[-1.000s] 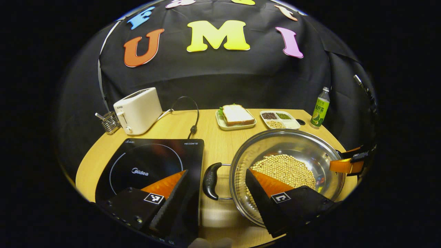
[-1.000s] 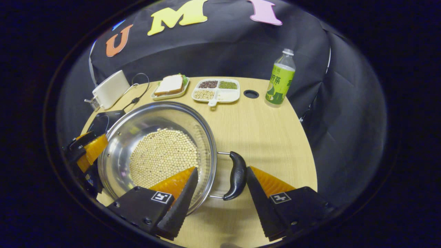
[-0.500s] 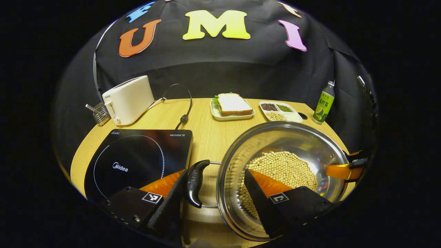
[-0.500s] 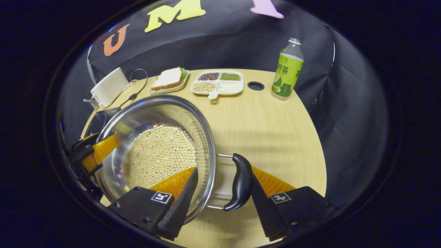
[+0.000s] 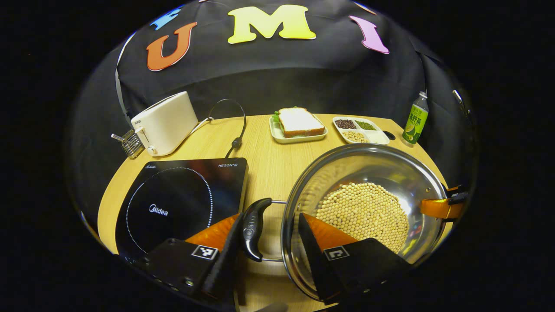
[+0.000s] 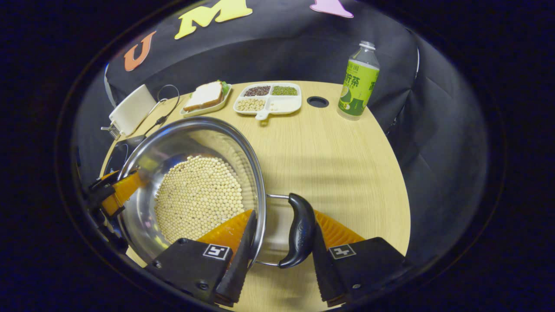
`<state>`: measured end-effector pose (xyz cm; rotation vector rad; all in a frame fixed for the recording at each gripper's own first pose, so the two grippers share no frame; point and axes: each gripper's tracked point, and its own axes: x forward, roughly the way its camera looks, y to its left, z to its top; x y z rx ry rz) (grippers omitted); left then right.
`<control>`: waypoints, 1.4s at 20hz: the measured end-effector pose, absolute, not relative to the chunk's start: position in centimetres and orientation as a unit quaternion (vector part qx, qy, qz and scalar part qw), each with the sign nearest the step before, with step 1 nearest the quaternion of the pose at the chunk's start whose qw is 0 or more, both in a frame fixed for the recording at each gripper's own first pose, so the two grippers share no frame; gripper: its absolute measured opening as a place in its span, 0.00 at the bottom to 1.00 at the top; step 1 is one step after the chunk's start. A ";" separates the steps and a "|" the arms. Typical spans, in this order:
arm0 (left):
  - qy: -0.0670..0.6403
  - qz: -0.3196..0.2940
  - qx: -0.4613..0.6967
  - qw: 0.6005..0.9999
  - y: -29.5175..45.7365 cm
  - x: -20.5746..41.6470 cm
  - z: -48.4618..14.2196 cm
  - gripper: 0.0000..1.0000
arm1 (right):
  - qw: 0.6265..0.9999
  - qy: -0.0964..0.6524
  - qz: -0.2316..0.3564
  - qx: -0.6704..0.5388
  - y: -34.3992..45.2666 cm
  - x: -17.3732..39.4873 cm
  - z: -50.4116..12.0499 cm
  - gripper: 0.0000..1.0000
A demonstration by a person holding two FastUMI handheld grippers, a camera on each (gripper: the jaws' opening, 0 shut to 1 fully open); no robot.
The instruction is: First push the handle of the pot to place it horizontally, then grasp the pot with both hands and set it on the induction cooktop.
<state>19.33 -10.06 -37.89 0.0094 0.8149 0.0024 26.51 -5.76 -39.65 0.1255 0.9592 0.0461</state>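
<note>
A steel pot (image 5: 368, 173) holding soybeans (image 5: 364, 214) stands right of the black induction cooktop (image 5: 177, 203), its two black handles level at left and right. My left gripper (image 5: 269, 216) is shut across the left handle (image 5: 253, 227) and the rim: one finger presses the handle's outside, the other lies inside the pot. My right gripper (image 6: 282, 216) grips the right handle (image 6: 299, 229) and the pot (image 6: 195, 143) the same way. The right gripper's orange finger (image 5: 435, 208) shows at the pot's far side. I cannot tell whether the pot is off the table.
Along the back of the round wooden table (image 6: 347, 164) stand a white toaster (image 5: 164, 123) with its cord (image 5: 234, 130), a sandwich on a plate (image 5: 299, 125), a divided dish of beans (image 5: 362, 130) and a green bottle (image 5: 414, 121). A cable hole (image 6: 318, 102) lies near the bottle.
Both grippers have closed from a loose straddle onto the pot's handles and rim. The left gripper moved right off the cooktop until its outer finger met the handle.
</note>
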 end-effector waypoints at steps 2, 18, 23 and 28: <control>0.417 0.003 -0.008 0.909 -10.3 18.8 -37.6 0.77 | 0.884 0.463 0.022 0.065 -5.8 26.7 -39.7 0.63; 0.397 0.003 -0.012 0.918 -7.2 16.2 -32.0 0.62 | 0.902 0.425 0.025 0.070 -2.8 22.8 -33.5 0.57; 0.384 0.010 -0.002 0.923 -3.1 15.2 -30.1 0.62 | 0.904 0.419 0.032 0.074 1.4 21.7 -31.6 0.58; 0.378 0.020 -0.001 0.926 2.2 14.5 -29.1 0.62 | 0.905 0.416 0.040 0.080 7.0 21.1 -30.4 0.59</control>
